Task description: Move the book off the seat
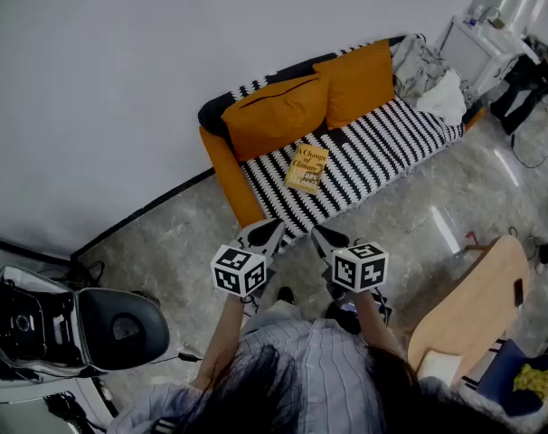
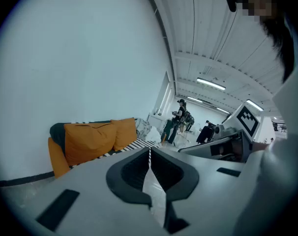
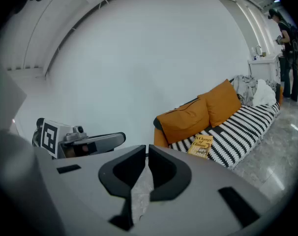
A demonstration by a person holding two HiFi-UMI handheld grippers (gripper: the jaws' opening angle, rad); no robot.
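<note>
Yellow paperback: the book [image 1: 307, 168] lies flat, cover up, on the striped seat [image 1: 382, 147], near the seat's front edge and just in front of the two orange cushions [image 1: 276, 114]. Nothing rests on it or leans against it.

It looks thin and light, so weight should be no trouble. It will probably bend if pinched by one corner, and the smooth cover may slide between hard pads. The cloth beneath seems soft, which should help: a jaw pressed into the seat beside the book could slip under an edge. The best hold is likely across the edge facing the person, close to the spine if that side can be reached, where the pages are bound and will not fan out.

Both tools are well apart from the book, held side by side over the floor before the seat. The left gripper [image 2: 149, 151] has its jaws pressed together with nothing between them, and the right gripper [image 3: 146, 150] is likewise closed and empty. Either must spread its jaws before it can take the book.
</note>
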